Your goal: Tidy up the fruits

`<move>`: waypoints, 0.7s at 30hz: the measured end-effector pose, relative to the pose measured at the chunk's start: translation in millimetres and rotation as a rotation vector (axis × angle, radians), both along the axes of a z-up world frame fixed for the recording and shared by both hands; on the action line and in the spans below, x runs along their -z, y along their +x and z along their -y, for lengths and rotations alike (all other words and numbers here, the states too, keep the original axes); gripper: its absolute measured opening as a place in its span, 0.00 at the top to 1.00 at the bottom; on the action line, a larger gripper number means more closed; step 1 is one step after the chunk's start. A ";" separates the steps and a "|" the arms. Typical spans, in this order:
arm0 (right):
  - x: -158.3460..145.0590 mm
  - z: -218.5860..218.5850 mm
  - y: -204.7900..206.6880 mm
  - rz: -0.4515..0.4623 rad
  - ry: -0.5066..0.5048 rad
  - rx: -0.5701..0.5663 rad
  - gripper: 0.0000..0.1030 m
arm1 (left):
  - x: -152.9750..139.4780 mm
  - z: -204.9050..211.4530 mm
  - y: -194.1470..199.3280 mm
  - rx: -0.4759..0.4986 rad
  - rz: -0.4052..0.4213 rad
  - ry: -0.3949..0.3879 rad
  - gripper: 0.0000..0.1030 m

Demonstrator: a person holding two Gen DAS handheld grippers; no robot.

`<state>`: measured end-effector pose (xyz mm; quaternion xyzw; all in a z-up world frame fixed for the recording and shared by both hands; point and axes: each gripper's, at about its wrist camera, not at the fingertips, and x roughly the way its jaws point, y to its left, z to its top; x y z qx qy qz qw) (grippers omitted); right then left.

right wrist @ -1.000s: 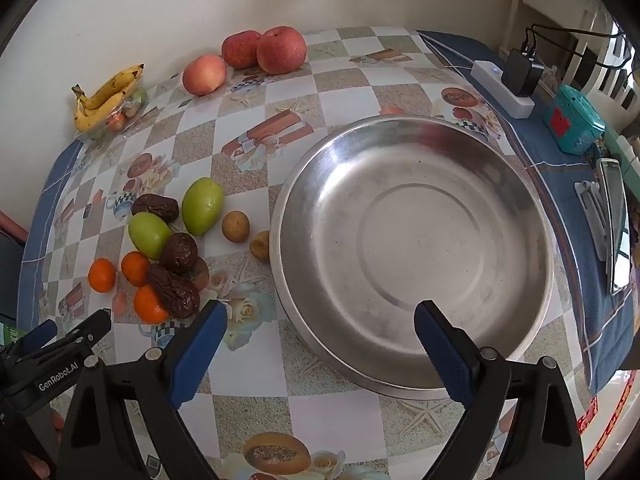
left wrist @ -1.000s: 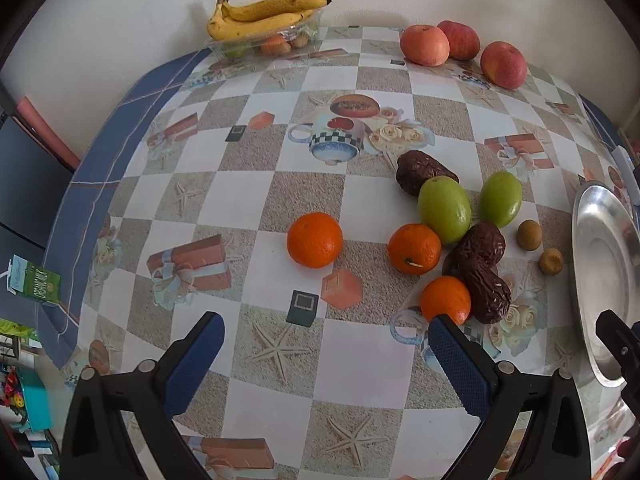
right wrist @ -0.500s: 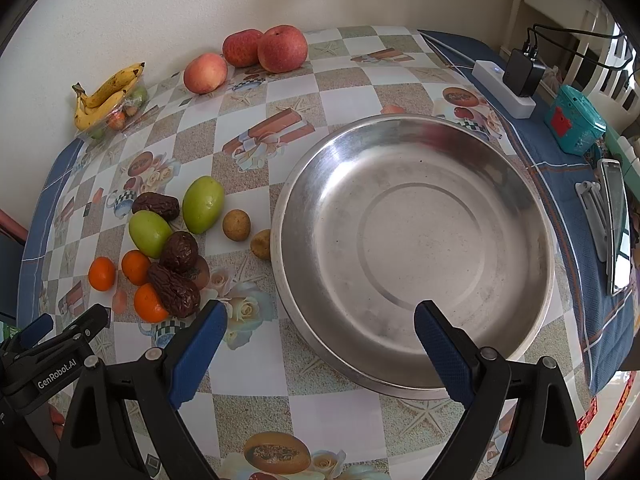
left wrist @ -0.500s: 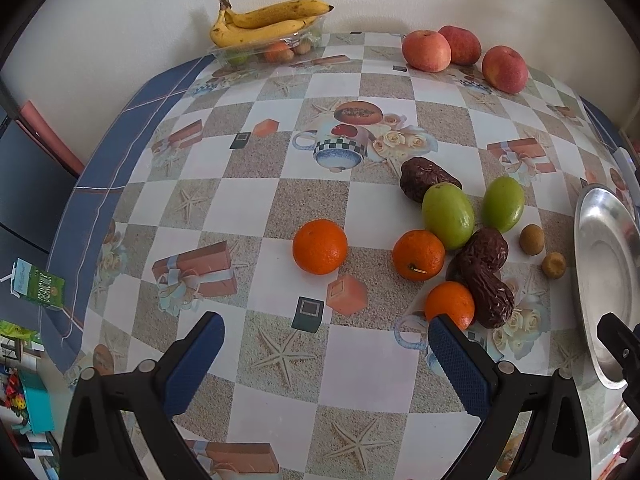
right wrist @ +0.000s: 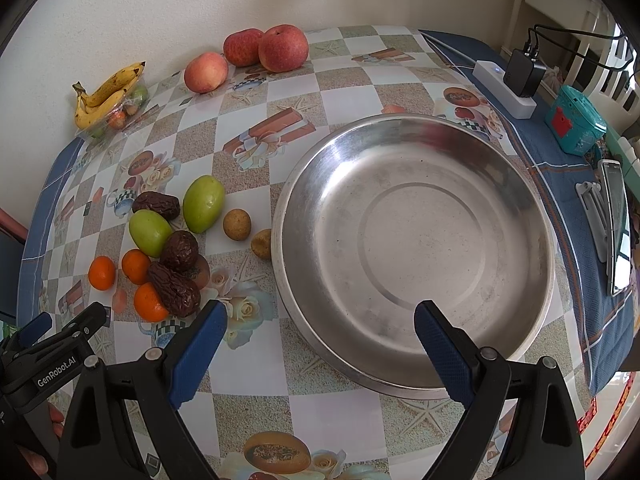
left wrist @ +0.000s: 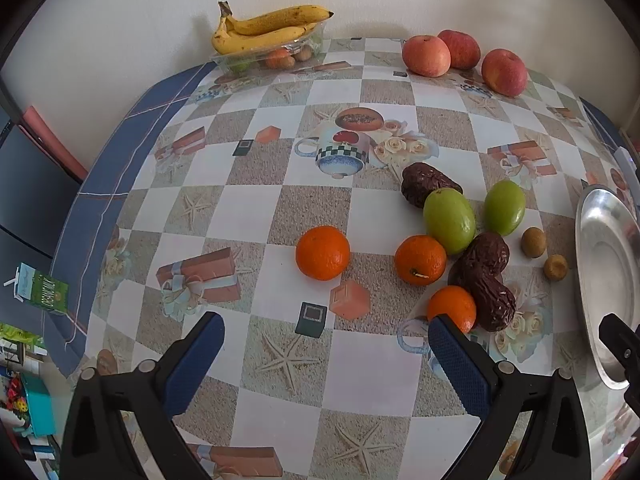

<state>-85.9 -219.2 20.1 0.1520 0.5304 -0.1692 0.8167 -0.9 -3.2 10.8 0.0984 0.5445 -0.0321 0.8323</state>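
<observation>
left claw (left wrist: 326, 354) spread, ribbed pads | round orange (left wrist: 322, 253) | shiny steel bowl (right wrist: 532, 216)

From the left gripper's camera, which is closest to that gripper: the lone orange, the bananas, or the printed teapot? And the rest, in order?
Measured from the left gripper:
1. Lone orange, just ahead, mid-table.
2. Printed teapot, farther back, centre of the cloth.
3. Bananas, farthest, against the wall.

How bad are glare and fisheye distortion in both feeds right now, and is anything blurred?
Right wrist view: soft reflections on the steel bowl, no blown-out glare; fruit sharp. Left wrist view: even daylight, faint shadows under the oranges; the tablecloth checks bulge strongly toward the edges, and the bowl is cut off at the right edge. No motion blur in either view.
</observation>
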 end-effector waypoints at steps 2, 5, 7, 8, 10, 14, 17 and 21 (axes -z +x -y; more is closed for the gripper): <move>-0.1 -0.1 -0.1 0.000 -0.001 0.000 0.08 | -0.3 0.1 0.2 0.000 0.002 0.001 0.00; 0.1 -0.1 0.0 0.000 0.000 0.000 0.08 | -0.4 0.2 0.2 0.000 0.002 0.001 0.00; 0.0 -0.3 0.0 0.000 -0.001 0.000 0.08 | -1.1 0.8 0.0 0.000 0.004 0.000 0.00; 0.2 -0.2 0.0 0.000 -0.001 0.000 0.08 | -1.3 1.1 -0.1 0.001 0.005 -0.001 0.00; 0.0 -0.4 0.1 -0.001 0.000 0.000 0.08 | -1.5 1.7 -0.2 0.003 0.006 -0.002 0.00; 0.4 -0.4 0.0 0.000 -0.001 0.000 0.08 | -1.9 2.2 -0.5 0.008 0.008 -0.003 0.00; 0.3 -0.5 0.0 -0.001 -0.001 0.000 0.08 | -2.2 2.4 -0.5 0.009 0.008 -0.003 0.00; 0.6 -0.6 0.1 -0.001 -0.001 0.000 0.08 | -2.1 2.4 -0.5 0.008 0.008 -0.003 0.00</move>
